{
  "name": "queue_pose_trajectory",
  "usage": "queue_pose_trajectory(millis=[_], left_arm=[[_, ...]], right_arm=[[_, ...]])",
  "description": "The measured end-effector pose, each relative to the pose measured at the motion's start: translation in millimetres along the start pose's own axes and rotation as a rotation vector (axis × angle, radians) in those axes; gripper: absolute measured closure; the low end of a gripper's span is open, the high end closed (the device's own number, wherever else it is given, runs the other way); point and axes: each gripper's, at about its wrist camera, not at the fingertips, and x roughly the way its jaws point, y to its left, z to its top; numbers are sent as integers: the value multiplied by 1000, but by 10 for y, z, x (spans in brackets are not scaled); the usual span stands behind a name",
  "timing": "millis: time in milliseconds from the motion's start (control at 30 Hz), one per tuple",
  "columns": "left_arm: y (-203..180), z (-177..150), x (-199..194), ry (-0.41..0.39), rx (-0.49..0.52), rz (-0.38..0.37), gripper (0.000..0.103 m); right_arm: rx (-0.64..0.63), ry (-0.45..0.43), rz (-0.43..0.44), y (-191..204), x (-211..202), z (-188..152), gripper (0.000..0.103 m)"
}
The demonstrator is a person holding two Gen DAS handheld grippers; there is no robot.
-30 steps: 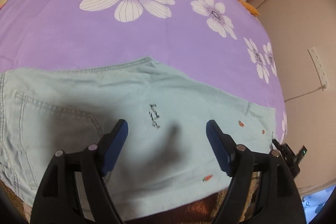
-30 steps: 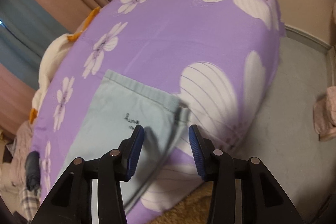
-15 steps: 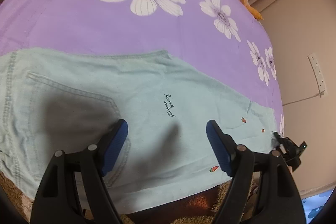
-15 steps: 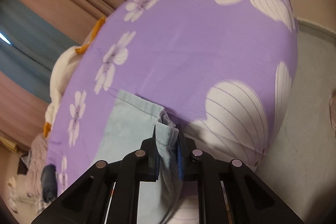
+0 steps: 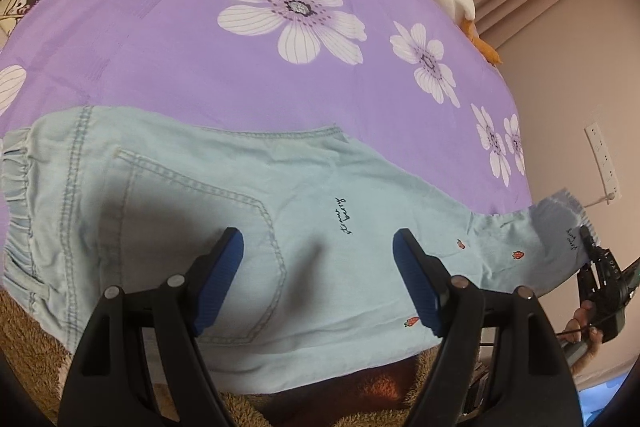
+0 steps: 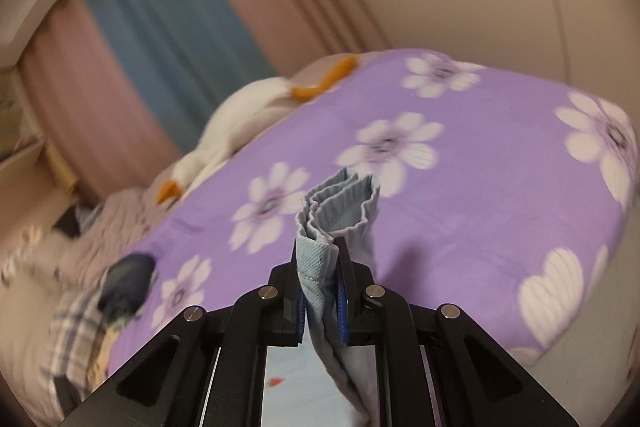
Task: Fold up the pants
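The light blue pants (image 5: 248, 211) are lying flat across the lower middle of the frame on the purple bed (image 5: 168, 39), and the right gripper (image 6: 320, 291), pinching the leg cuff (image 6: 340, 203) tight, is lifting it, so it should be carrying it slowly toward the waistband (image 5: 14, 187) at the left while the left gripper (image 5: 316, 275), hanging wide open and empty, is pressing the middle down.

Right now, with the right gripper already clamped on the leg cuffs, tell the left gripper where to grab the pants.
Grip the elastic waistband of the pants, coming from the near edge. The open left gripper hovers mid-seat; the right gripper holds the cuffs, so the gathered waistband is the flat, free opposite end.
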Motion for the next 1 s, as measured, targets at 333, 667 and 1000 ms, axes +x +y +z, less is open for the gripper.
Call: queue_pose_trajectory(millis=[333, 667, 1000], left_arm=[[89, -17, -120, -21, -13, 3, 26], [111, -35, -135, -9, -11, -2, 26], [137, -34, -88, 4, -19, -1, 26]], right_arm=[[-200, 156, 201, 889, 314, -364, 89], [-325, 349, 254, 1284, 607, -892, 89], [-401, 552, 218, 1422, 933, -1462, 89]])
